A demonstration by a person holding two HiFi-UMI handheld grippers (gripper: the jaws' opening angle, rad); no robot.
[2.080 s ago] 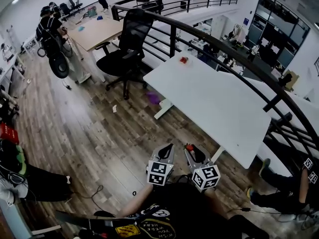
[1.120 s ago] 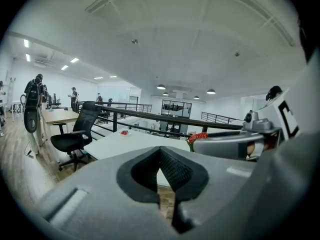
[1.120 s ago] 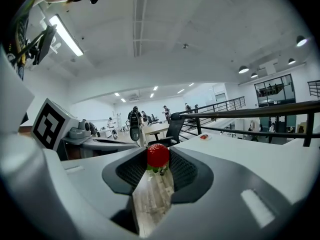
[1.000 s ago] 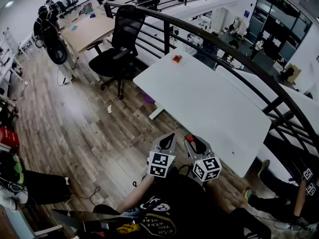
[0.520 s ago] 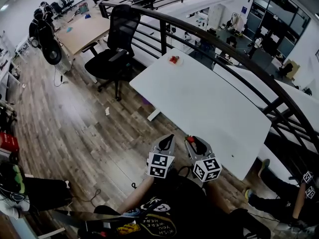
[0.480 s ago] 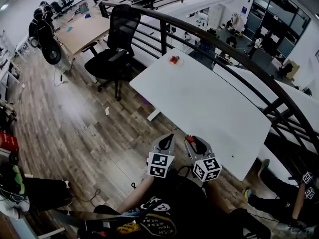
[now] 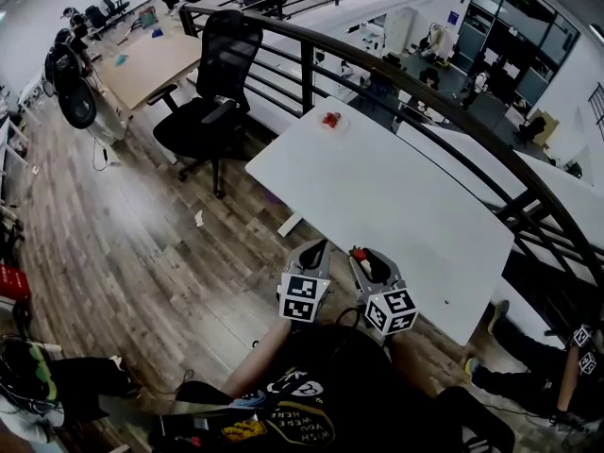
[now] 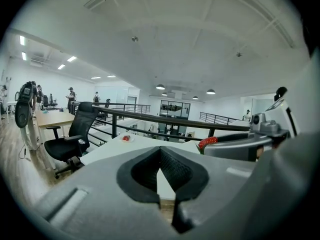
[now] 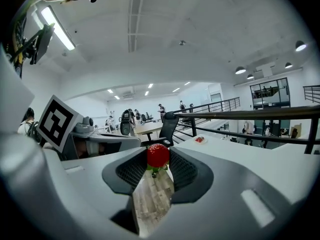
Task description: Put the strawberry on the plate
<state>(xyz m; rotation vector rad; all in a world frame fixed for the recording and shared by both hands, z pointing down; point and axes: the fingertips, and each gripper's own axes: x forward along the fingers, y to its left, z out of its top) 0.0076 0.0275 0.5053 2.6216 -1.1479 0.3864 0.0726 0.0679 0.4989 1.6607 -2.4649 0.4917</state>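
Right tool (image 9: 159, 160) grips the strawberry (image 9: 158, 155) between half-spread jaws; left tool (image 8: 160, 153) closed, empty; head view alone shows the plate (image 7: 331, 121) at the worktop's (image 7: 406, 201) far end

The left gripper (image 7: 319, 247) and right gripper (image 7: 362, 255) are grey, with black ribbed pads (image 8: 176, 170) and white cubes (image 7: 302, 297) bearing black square markers. The black T-shirt (image 7: 316, 399) carries yellow and white print.

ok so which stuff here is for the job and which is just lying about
For the job: strawberry, clamped in the right gripper; plate at the far end of the white table.
Lying about: black office chair; wooden desk; railing; left gripper, shut and empty.
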